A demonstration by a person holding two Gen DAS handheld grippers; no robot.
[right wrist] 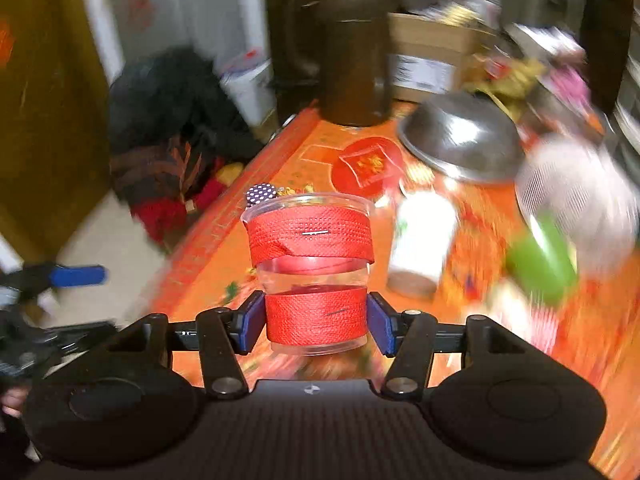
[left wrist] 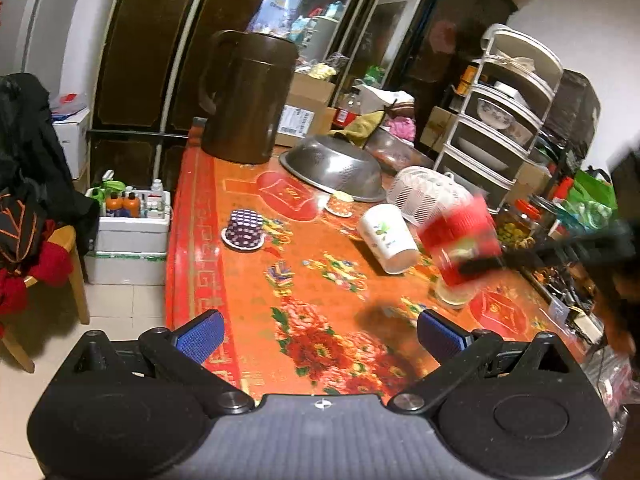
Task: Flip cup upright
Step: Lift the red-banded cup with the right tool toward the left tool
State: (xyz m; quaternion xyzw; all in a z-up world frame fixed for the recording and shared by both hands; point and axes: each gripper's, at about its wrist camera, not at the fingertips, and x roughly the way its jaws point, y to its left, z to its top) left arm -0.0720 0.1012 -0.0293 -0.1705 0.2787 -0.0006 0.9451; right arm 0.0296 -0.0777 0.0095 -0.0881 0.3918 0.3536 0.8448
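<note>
- Right tongs point(right wrist: 316, 326) sit nearest the right wrist camera, closed on the lower red band of the clear cup point(right wrist: 312, 268). Both blue pads point(right wrist: 252, 326) press against the cup wall, one on each side.
- Cup orientation in the right wrist view: the wide rim is on top and the narrow base is at the bottom, relative to the tongs. The background is motion-blurred, so the cup appears to be mid-transfer.
- Left tongs point(left wrist: 316, 336) are wide open and hold nothing. They hover over the near edge of the counter point(left wrist: 248, 280).
- Left wrist view: the clear cup point(left wrist: 460, 248) appears blurred at right, held by the right tongs point(left wrist: 480, 266). Whether its base touches the counter cannot be told.
- Status, as a judgement: the flip looks largely complete. Remaining steps are to set the base flat on the counter, release the grip, and withdraw.
- Farther on the counter: a white cup point(left wrist: 386, 238) lying on its side, a dotted cup point(left wrist: 244, 228) inverted, a small cup point(left wrist: 340, 202) inverted, a steel colander point(left wrist: 332, 168) inverted, and a dark jug point(left wrist: 244, 96) at the far end.
</note>
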